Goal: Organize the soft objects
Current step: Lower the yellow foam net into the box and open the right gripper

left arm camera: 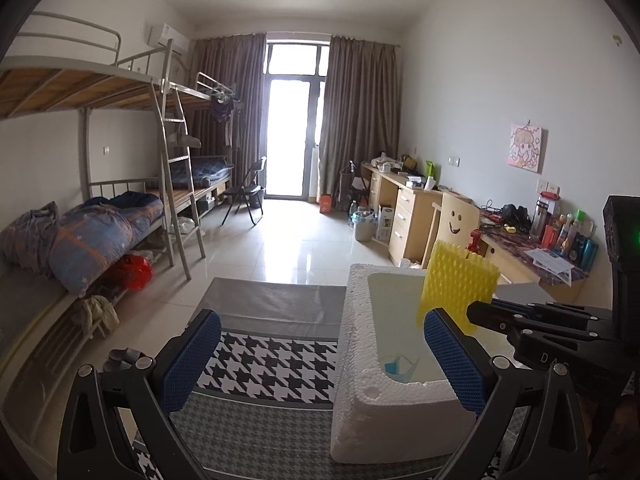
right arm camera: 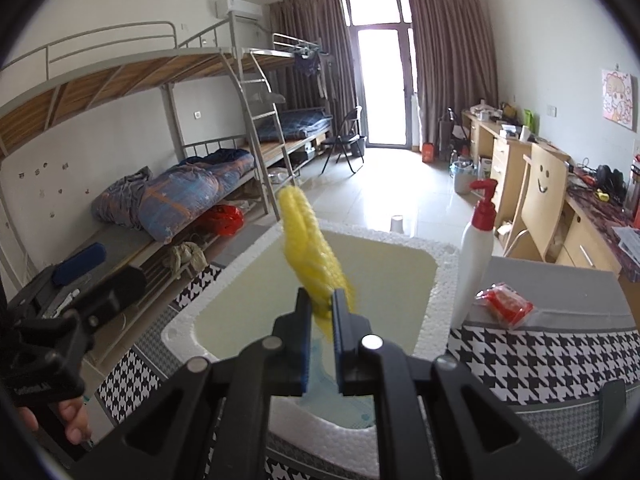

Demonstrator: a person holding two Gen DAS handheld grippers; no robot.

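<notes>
Left wrist view: the left gripper (left arm camera: 320, 364) stands wide apart with nothing between its blue pads, low in the frame, straddling the near end of a white foam box (left arm camera: 360, 360). At right, the yellow foam net (left arm camera: 456, 284) hangs over the box.

Right wrist view: the right gripper (right arm camera: 322, 312), centre frame, pinches the yellow foam net (right arm camera: 308, 240) above the foam box (right arm camera: 444, 280). A white pump bottle (right arm camera: 476, 248) stands right of it.
</notes>
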